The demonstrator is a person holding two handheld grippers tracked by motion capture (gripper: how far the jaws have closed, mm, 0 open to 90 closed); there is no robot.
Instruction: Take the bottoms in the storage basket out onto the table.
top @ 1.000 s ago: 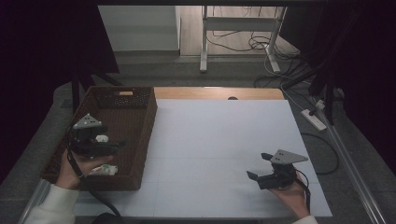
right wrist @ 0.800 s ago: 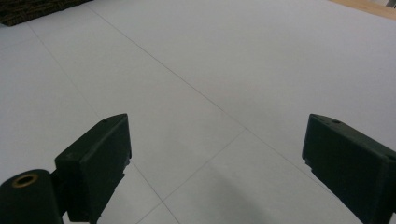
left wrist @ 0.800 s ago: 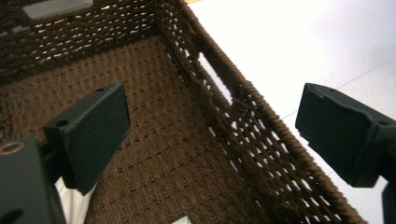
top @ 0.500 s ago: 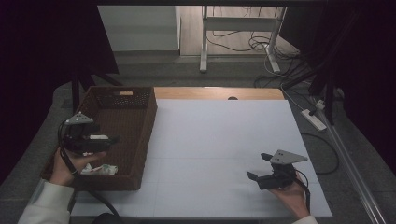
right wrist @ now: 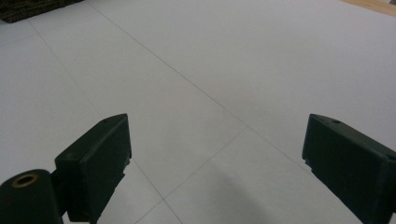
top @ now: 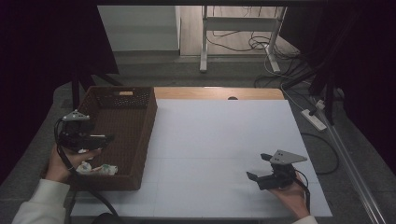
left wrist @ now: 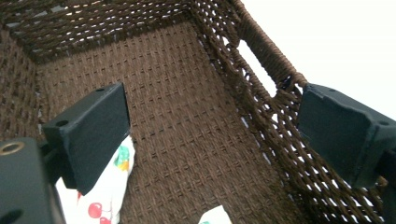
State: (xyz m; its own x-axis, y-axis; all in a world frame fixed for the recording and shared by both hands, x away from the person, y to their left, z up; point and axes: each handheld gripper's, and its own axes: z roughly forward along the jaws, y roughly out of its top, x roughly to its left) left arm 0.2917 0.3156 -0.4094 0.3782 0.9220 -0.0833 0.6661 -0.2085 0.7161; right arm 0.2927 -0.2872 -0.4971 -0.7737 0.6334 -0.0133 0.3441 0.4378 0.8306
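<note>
Left hand-held gripper [top: 100, 138]: jaws spread, empty, drawn back and raised over the basket [top: 140, 135]
Cloth [top: 97, 168]: printed, lying loose on the basket floor just beneath it; drop looks done
Right hand-held gripper [top: 258, 169]: spread, unmoved on the bench [top: 224, 140]

Your left tongs [top: 100, 138] sit at the left of the high view, jaws spread wide with nothing between them, pointing right. Your left hand [top: 63, 161] grips them from below, white sleeve [top: 35, 203] trailing to the bottom edge. Your right tongs [top: 257, 168] are at lower right, jaws apart and empty, aimed left. Your right hand [top: 292, 196] holds them from behind.
</note>
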